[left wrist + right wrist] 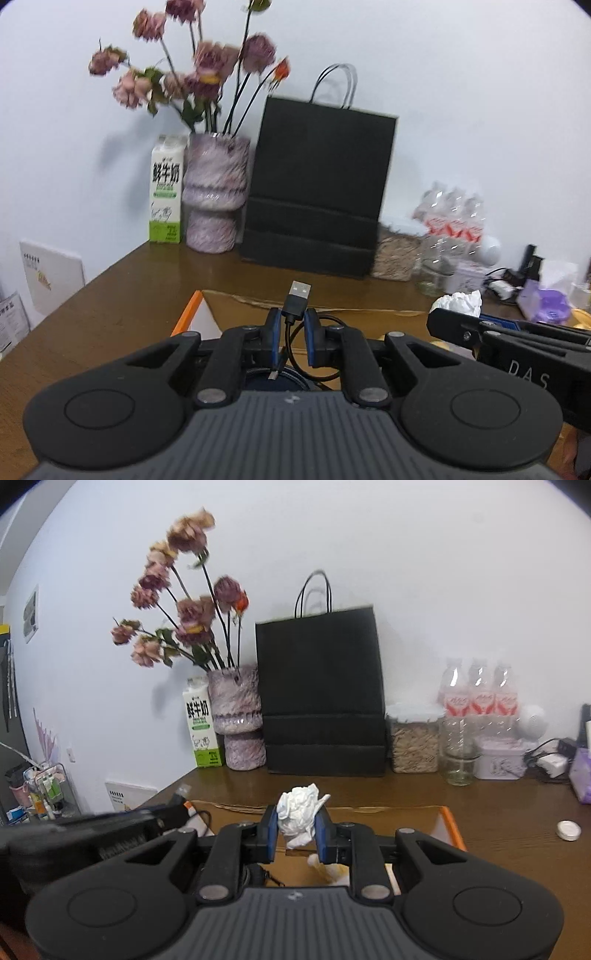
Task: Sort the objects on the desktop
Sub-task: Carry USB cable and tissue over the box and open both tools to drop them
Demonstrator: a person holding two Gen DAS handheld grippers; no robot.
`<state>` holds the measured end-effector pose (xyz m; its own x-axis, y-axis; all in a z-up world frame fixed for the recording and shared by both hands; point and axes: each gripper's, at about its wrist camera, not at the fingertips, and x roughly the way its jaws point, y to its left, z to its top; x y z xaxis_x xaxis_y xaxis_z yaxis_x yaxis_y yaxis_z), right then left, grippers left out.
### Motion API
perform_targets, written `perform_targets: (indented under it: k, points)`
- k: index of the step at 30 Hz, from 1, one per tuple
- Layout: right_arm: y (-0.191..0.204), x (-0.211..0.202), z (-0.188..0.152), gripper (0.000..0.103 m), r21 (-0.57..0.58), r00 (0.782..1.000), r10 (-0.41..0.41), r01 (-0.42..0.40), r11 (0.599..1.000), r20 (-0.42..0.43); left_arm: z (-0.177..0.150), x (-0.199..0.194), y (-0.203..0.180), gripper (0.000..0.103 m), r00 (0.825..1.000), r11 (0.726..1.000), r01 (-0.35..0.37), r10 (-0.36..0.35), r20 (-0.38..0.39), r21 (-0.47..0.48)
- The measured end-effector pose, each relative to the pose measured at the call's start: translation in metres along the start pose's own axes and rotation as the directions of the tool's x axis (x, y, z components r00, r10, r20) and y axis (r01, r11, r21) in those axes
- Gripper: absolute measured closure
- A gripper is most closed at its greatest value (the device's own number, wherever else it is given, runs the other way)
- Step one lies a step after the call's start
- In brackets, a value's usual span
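Observation:
My left gripper [293,318] is shut on a black USB cable [297,301]; its silver plug sticks up past the fingertips and the rest of the cable loops down below. My right gripper [297,816] is shut on a crumpled white tissue [300,812]. Both are held above an open cardboard box [448,823] with an orange edge, which also shows in the left wrist view [192,312]. The right gripper and its tissue [460,301] show at the right of the left wrist view. The left gripper appears dark and blurred at the left of the right wrist view.
Along the back wall of the brown desk [498,812] stand a milk carton [201,725], a vase of dried flowers [240,720], a black paper bag [321,701], a jar of grain [413,738], an empty glass jar [458,764] and water bottles [476,698]. A small round lid [568,830] lies at the right.

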<state>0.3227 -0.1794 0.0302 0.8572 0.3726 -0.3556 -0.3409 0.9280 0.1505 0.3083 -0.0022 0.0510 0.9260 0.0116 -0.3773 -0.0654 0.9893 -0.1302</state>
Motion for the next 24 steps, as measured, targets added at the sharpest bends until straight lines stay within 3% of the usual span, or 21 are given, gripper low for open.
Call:
perform_targets:
  k: [8,18,20,22,24]
  points:
    - [-0.005,0.038,-0.023,0.084,0.003,0.992,0.009,-0.009,1.0,-0.123,-0.016,0.019,0.01,0.089,0.998,0.999,-0.044,0.046,-0.052,0.026]
    - [0.002,0.034,-0.035,0.079,-0.041,0.992,0.015,-0.02,0.999,-0.124,-0.025,0.022,0.004,0.089,0.996,0.996,-0.046,0.051,-0.077,0.075]
    - [0.003,0.032,-0.036,0.057,-0.044,0.992,0.023,-0.028,0.999,-0.122,-0.026,0.018,0.003,0.087,0.997,0.995,-0.047,0.053,-0.064,0.084]
    - [0.003,0.028,-0.037,0.042,-0.052,0.994,0.019,-0.025,0.998,-0.109,-0.025,0.013,0.002,0.072,0.997,0.994,-0.058,0.062,-0.042,0.089]
    - [0.002,0.022,-0.035,0.034,-0.05,0.996,-0.004,-0.001,0.999,-0.091,-0.024,0.006,0.001,0.057,0.995,0.991,-0.094,0.095,-0.002,0.097]
